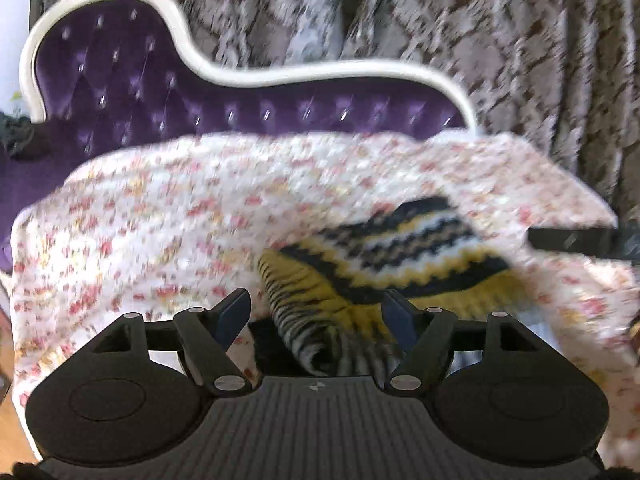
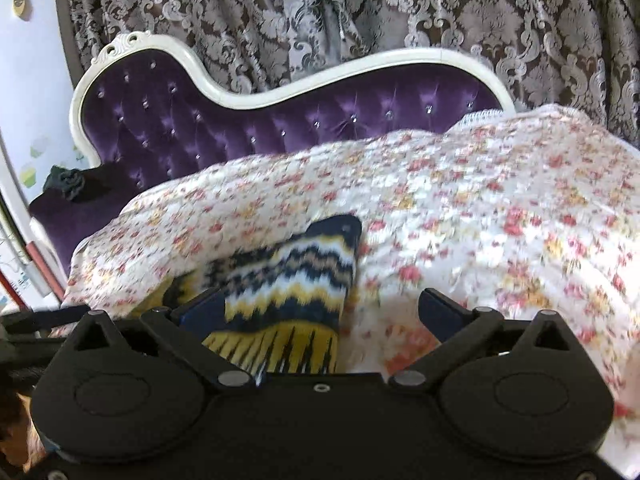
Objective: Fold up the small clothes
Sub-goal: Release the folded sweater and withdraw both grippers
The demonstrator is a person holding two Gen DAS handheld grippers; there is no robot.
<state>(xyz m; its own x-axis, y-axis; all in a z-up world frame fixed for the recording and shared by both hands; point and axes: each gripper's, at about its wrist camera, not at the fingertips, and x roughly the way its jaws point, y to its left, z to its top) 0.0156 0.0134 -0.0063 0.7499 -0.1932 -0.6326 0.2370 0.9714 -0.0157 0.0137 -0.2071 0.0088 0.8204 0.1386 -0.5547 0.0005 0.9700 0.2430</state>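
Knitted zigzag garment (image 1: 384, 256) lies rumpled on the floral bedspread (image 1: 160, 216), both the left gripper (image 1: 316, 316) and right gripper (image 2: 320, 312) spread apart, so flattening, then gripping an edge, seems next.

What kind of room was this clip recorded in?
Probably a home living room or bedroom. A purple tufted sofa with a carved white frame stands before heavy damask curtains, and a floral quilt serves as the folding surface for the knitted zigzag garment.
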